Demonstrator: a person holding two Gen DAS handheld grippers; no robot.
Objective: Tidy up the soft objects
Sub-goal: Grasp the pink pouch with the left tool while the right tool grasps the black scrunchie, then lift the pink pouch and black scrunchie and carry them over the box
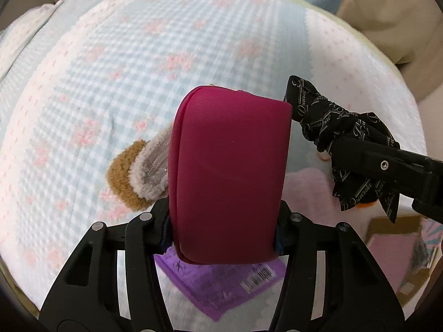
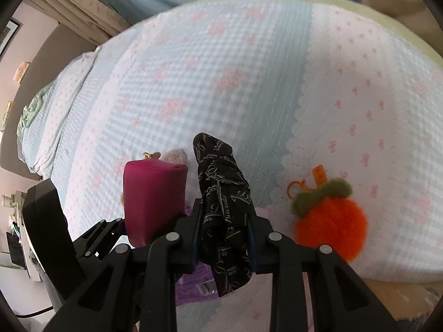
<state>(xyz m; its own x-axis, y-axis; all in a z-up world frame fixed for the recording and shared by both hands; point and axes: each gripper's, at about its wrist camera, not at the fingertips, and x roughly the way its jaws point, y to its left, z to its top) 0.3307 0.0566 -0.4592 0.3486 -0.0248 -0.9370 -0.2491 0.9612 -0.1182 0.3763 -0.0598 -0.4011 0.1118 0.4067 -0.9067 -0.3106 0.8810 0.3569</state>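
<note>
While we look down at the bed (image 1: 116, 63), our left gripper (image 1: 224, 229) squeezes a red pouch (image 1: 229, 177) between its two fingers. We hold the pouch up above the blanket, and a little gold clip (image 2: 151, 155) sticks out at its far end. Our right gripper (image 2: 224, 235) pinches a black scarf (image 2: 224, 207) with pale writing on it. One end of the scarf pokes up past the fingers, and the other end hangs down under them. We hold the pouch and the scarf side by side, very near each other.

Behind the pouch lies a fuzzy toy (image 1: 138, 171), brown and grey, on the blue checked part of the blanket. Most of it is hidden, so we cannot tell what kind of toy it is. Under the pouch lies a purple packet (image 1: 221, 287) with a bar code. An orange pumpkin (image 2: 331, 221) made of fluff, with a green top and an orange clip, sits on the white part of the blanket, off to the right of the scarf.
</note>
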